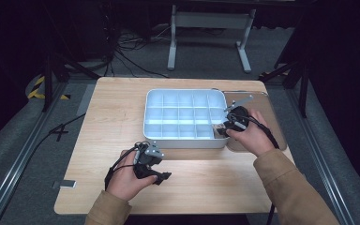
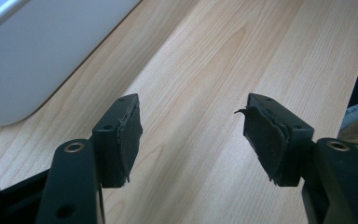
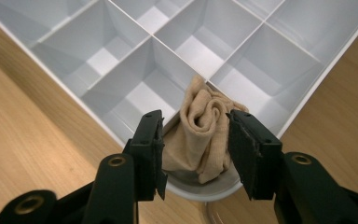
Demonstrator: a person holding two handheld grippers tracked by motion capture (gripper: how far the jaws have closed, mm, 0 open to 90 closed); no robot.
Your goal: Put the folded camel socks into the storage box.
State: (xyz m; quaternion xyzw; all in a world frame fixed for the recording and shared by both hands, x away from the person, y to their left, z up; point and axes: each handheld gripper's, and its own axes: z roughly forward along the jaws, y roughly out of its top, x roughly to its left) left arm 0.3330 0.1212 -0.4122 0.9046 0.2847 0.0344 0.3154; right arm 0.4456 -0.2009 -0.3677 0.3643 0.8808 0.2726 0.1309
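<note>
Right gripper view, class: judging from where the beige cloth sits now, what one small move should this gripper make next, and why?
Probably lift the right gripper straight up and away. Its jaws stand apart either side of the beige cloth, which already rests bunched in a corner compartment of the white divided tray, so it looks released. The left gripper is open over bare table.

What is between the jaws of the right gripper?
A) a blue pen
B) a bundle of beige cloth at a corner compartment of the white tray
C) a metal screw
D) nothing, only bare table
B: in the right gripper view, the beige cloth sits bunched between the right gripper jaws, at a corner compartment of the white tray.
</note>
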